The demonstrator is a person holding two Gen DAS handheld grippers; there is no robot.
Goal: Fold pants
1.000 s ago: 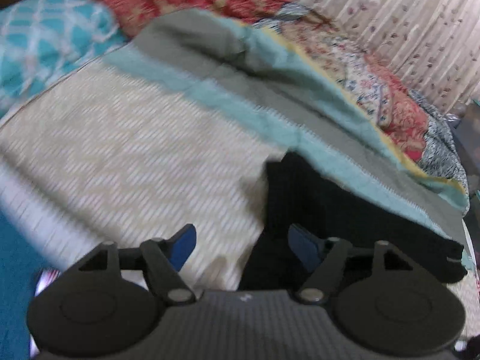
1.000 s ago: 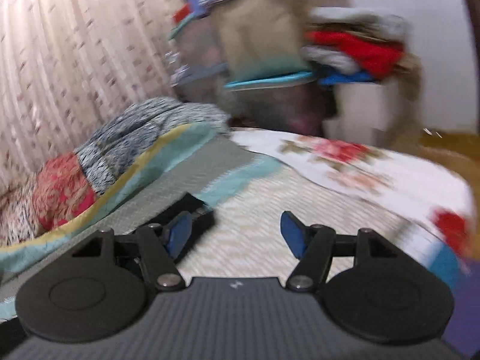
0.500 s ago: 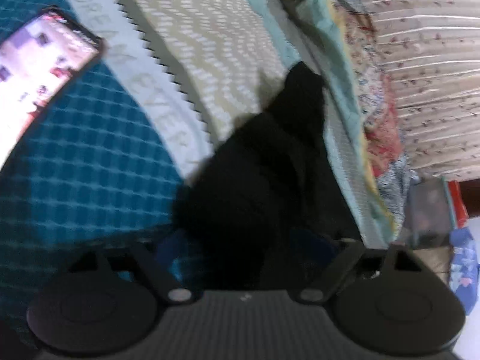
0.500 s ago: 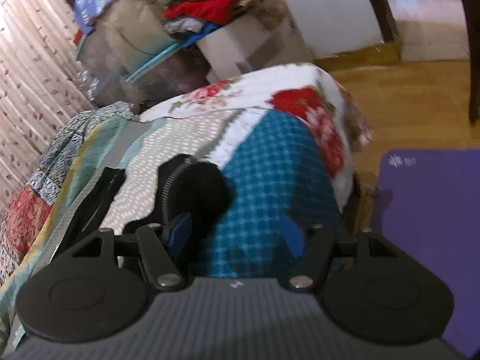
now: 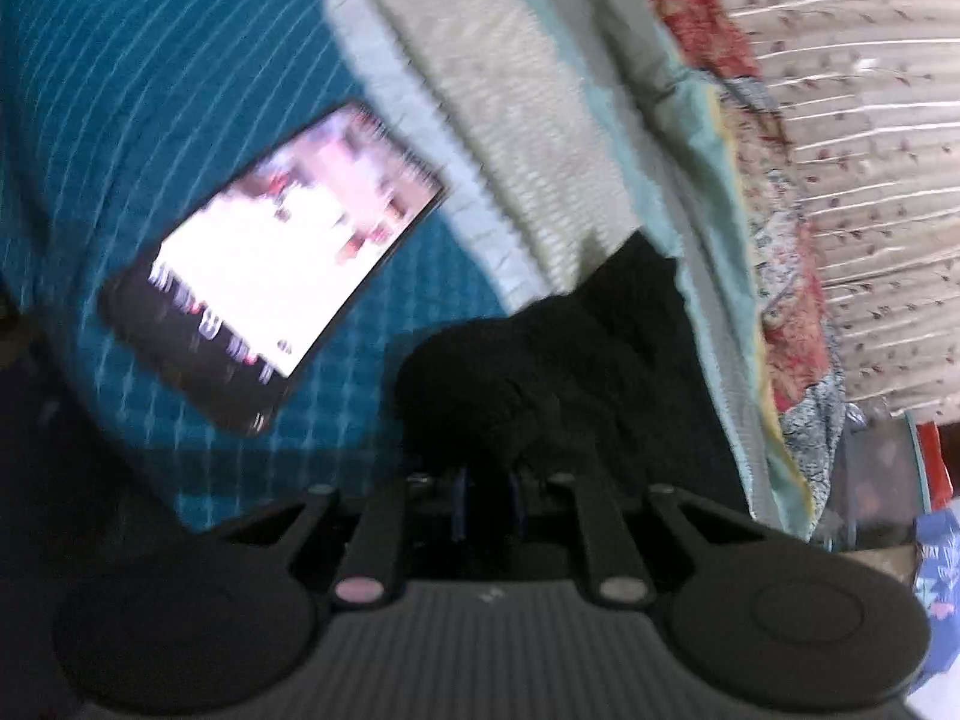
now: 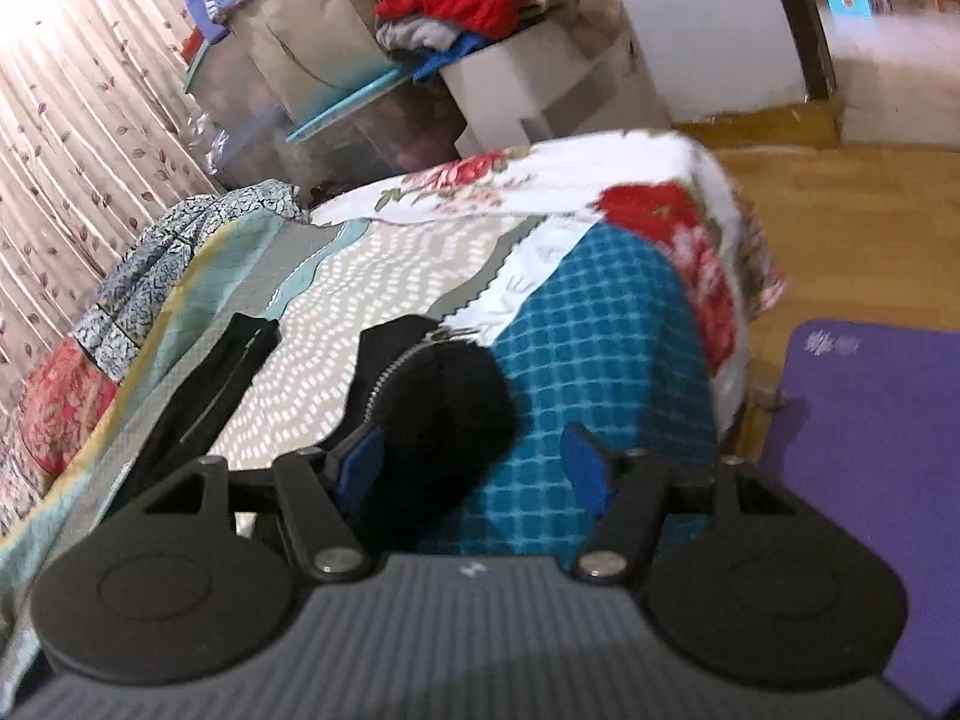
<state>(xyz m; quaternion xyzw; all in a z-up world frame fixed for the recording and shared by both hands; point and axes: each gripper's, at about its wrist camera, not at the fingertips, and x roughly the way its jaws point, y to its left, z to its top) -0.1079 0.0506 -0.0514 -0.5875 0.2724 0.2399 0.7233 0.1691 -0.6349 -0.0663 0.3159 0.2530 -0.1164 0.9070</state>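
Black pants lie on the bed; left gripper jaws pinch them nearly closed, right gripper jaws gape wide. Clothes top a cardboard box.

Letters, perhaps "VE", on the bedspread's white band; otherwise illegible.

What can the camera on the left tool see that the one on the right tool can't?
Only the left wrist view shows a lit phone lying on the teal blanket, and the left tool shut on the black pants. Only the right wrist view shows the open right tool, a purple mat and piled clothes. Both show the pants, blanket and curtain.
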